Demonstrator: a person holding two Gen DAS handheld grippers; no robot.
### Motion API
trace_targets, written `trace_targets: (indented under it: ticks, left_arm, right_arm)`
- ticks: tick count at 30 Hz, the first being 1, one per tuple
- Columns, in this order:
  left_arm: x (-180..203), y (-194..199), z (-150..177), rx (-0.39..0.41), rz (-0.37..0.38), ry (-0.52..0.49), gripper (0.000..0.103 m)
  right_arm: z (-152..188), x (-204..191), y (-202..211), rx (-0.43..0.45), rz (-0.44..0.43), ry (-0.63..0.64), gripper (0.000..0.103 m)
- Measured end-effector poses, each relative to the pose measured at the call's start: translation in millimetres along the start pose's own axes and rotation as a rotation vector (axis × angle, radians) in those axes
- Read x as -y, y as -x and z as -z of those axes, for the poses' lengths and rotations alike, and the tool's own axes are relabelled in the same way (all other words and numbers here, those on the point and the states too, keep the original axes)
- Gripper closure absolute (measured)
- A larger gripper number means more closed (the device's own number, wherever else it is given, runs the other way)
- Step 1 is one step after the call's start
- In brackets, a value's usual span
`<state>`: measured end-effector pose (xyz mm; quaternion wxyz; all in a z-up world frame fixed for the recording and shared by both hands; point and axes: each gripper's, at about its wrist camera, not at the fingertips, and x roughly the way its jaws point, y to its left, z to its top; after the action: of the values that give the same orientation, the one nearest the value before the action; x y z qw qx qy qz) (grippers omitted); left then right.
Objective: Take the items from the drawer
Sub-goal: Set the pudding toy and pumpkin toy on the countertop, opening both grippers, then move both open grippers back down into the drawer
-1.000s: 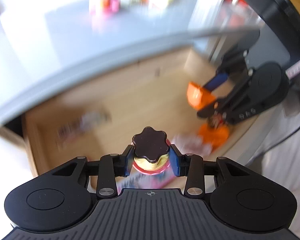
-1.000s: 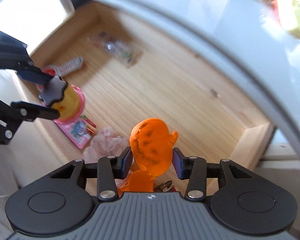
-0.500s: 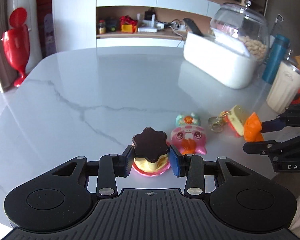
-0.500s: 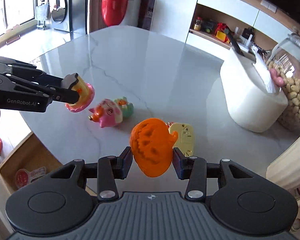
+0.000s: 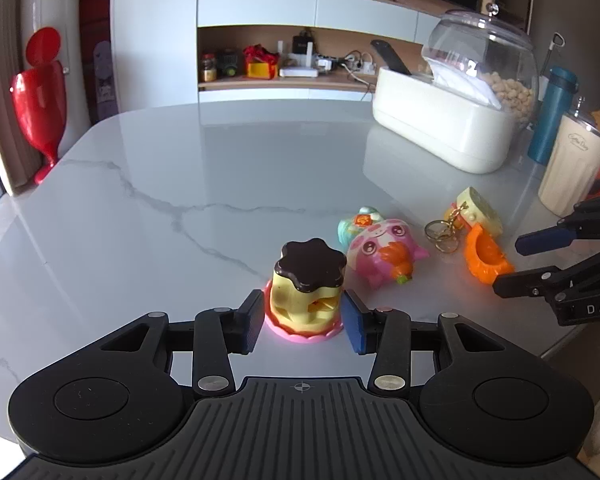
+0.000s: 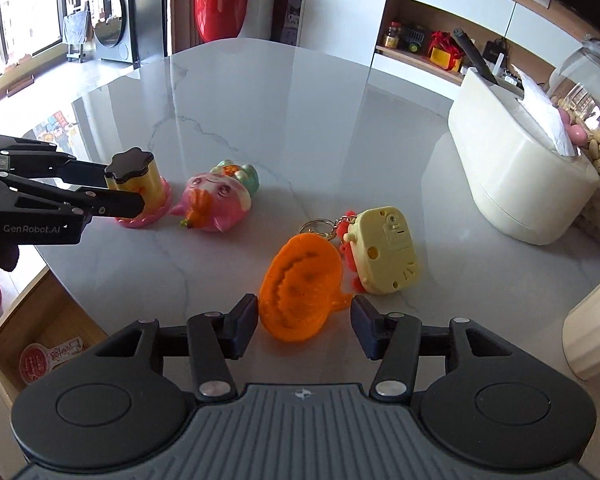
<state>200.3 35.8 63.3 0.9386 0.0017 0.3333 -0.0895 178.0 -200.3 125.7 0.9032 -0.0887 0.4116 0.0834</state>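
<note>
A yellow pudding toy (image 5: pixel 306 280) with a brown top and pink base stands on the white marble table (image 5: pixel 180 184). My left gripper (image 5: pixel 304 324) is open, its pads flanking the toy with slight gaps. In the right wrist view the pudding toy (image 6: pixel 140 184) shows between the fingers of the left gripper (image 6: pixel 124 188). An orange pumpkin toy (image 6: pixel 300 284) lies tilted on the table, and my right gripper (image 6: pixel 304 320) is open around it. The open wooden drawer (image 6: pixel 48 320) sits below the table's edge at lower left, with a red and white packet (image 6: pixel 48 356) inside.
A pink pig toy (image 5: pixel 380 256) and a small teal toy (image 5: pixel 356 224) lie beside the pudding. A cream keychain toy (image 6: pixel 384 248) lies behind the pumpkin. A white box (image 5: pixel 436 132), a peanut jar (image 5: pixel 492 68), a blue bottle (image 5: pixel 552 116) and a cream cup (image 5: pixel 572 164) stand at the right.
Both grippers rose from the drawer to the tabletop. Both have lowered their toys onto the marble and opened; the pudding stands and the pumpkin has tipped over.
</note>
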Motion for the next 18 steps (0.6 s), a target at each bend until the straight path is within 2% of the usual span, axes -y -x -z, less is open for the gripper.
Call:
trace_targets:
  ticks: [3,6,8,10,14,15,16,18]
  left_arm:
    - [-3,20,4,0.015,0.017,-0.003,0.057]
    - [-5,46,12,0.018,0.04,-0.006,0.059]
    - [-4,61,20,0.011,0.053,-0.021,0.059]
    - [-3,74,31,-0.001,0.059,-0.036,0.059]
    - [-3,78,50,-0.143,0.076,-0.035,0.061]
    - [-6,76,54,-0.194,0.079,0.002,0.064]
    - [-8,75,57,-0.211,0.106,0.02,0.064]
    - [-10,64,65,-0.249,0.143,-0.024,0.061]
  right_arm:
    - [3,0,18,0.014,0.006,-0.01,0.051]
    - [10,-2,41,0.025,-0.031,-0.019,0.045]
    - [19,-8,54,0.021,-0.091,-0.013,0.038]
    - [32,-15,59,0.006,-0.173,0.004,0.038]
    - [58,-35,46,-0.072,-0.283,0.014,0.038]
    - [66,-43,38,-0.109,-0.298,0.008,0.038]
    - [73,-48,29,-0.138,-0.31,0.01,0.038]
    - [84,-57,14,-0.167,-0.307,0.044,0.038]
